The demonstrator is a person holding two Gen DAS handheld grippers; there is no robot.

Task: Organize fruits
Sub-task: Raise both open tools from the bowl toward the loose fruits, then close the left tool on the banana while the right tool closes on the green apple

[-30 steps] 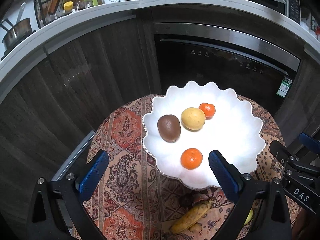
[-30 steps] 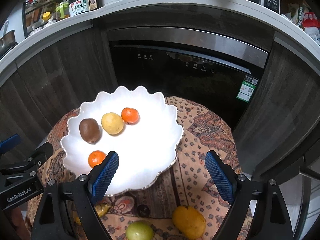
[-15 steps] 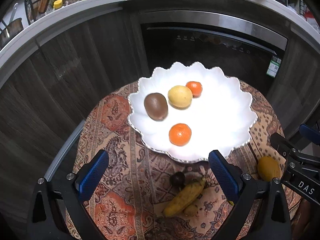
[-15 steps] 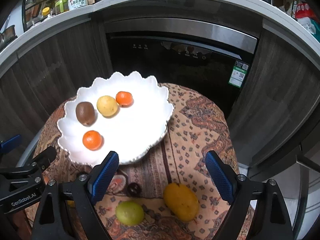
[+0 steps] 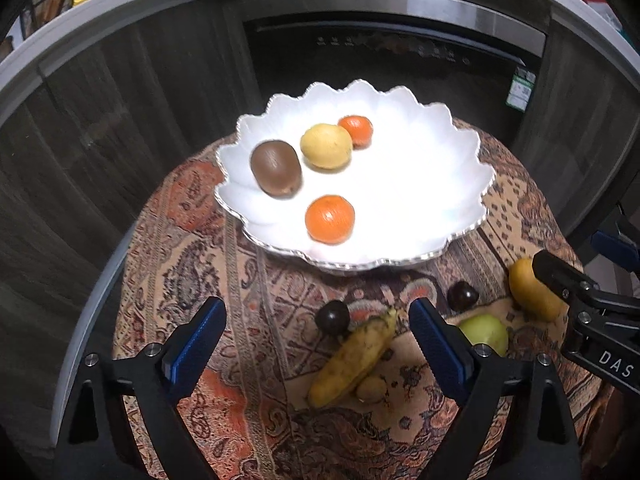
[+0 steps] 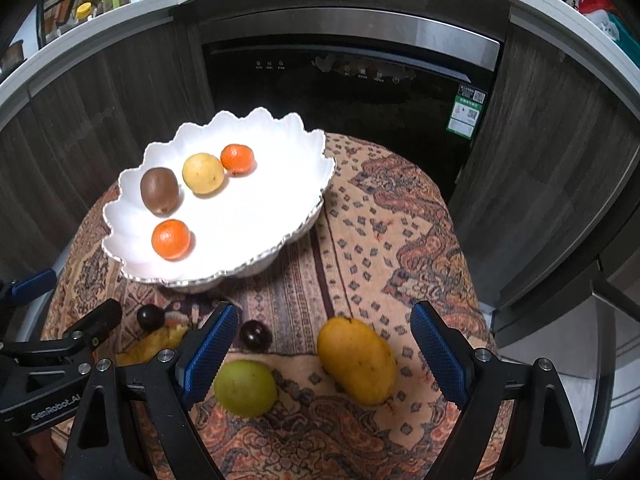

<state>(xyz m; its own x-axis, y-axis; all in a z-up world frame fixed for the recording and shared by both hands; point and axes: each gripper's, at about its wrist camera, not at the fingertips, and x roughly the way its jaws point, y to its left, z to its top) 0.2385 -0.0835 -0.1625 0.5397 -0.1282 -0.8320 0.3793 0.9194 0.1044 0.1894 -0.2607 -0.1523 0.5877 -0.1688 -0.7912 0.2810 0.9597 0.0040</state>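
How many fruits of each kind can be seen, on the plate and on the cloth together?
Tangerine: 2
Kiwi: 1
Lemon: 1
Banana: 1
Dark plum: 2
Green apple: 1
Mango: 1
Small brownish fruit: 1
Total: 10

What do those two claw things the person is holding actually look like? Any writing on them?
Both look alike. The left gripper and the right gripper each have two angular matte black fingers dotted with silver screws and tipped with ribbed blue pads. White lettering on the sides reads "GenRobot.AI" on the left one and "DAS" on the right. No cables, hands or sleeves are visible.
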